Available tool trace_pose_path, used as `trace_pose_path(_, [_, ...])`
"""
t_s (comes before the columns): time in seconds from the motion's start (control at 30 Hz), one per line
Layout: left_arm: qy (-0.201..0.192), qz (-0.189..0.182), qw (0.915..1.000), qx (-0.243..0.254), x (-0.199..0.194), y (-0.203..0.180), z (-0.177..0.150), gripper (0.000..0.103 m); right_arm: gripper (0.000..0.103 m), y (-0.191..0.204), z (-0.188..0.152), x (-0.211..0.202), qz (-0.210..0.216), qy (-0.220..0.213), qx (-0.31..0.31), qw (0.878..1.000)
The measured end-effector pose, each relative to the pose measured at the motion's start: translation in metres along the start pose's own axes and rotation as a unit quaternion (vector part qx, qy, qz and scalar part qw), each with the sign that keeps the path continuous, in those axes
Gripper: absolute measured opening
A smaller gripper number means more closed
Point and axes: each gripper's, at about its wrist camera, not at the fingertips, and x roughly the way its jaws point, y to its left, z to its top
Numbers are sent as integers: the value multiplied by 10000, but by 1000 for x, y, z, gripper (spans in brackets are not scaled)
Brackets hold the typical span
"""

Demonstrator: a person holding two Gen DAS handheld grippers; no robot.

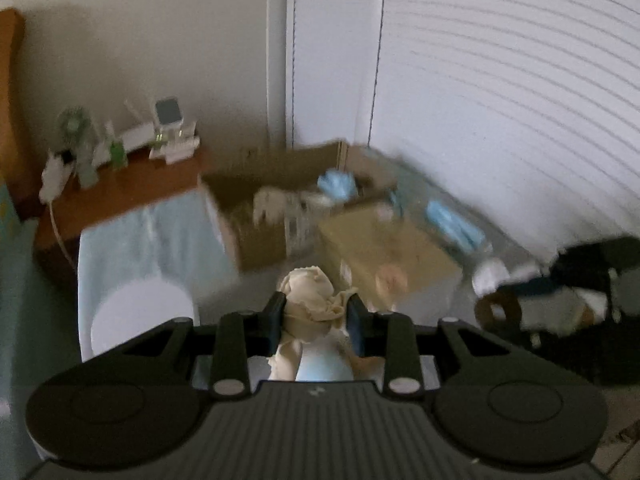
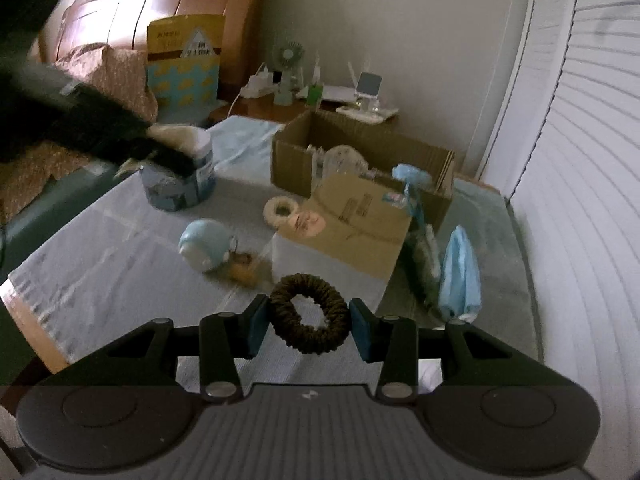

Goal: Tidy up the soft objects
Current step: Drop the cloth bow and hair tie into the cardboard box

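A: Left wrist view first: what's there?
B: The left gripper pinches one beige cloth bundle between its two pads. Ahead of it stands one open cardboard box, blurred, and to its left one white round lid.

A: And the right wrist view?
B: The right gripper clamps one dark brown scrunchie by its sides. Ahead lie one pale blue ball toy and one cream scrunchie; ahead to the left stands one blue tin.
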Motion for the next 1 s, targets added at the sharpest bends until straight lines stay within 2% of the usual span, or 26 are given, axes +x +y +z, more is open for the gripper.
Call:
trace_pose_path(0.17, [-225, 83, 9997, 109, 27, 8, 45, 31, 49, -9, 8, -1, -93, -120, 20, 9999])
trace_pose_path(0.3, [-180, 60, 9998, 13, 56, 21, 75, 31, 49, -17, 13, -1, -161, -148, 34, 9998])
trace_pose_path(0.5, [-53, 183, 9996, -193, 99, 43, 105, 31, 49, -28, 18, 2, -219, -179, 79, 9996])
trace_pose_path(0.63, [-40, 378, 9985, -398, 130, 56, 112, 34, 49, -33, 22, 5, -232, -195, 126, 9995])
trace_pose_path(0.7, [38, 381, 9972, -648, 140, 65, 111, 54, 49, -35, 22, 5, -217, -194, 149, 9995])
trace_pose_path(0.73, [36, 405, 9962, -767, 144, 69, 109, 72, 49, -35, 23, 5, -219, -200, 149, 9994])
trace_pose_path(0.77, [-33, 437, 9953, -866, 144, 72, 108, 78, 49, -35, 23, 5, -227, -209, 141, 9994])
trace_pose_path(0.9, [-128, 531, 9936, -987, 132, 74, 99, 79, 49, -35, 24, 5, -231, -222, 125, 9994])
trace_pose_path(1.0, [-272, 687, 9942, -786, 111, 66, 92, 88, 49, -34, 25, 5, -243, -224, 90, 9994])
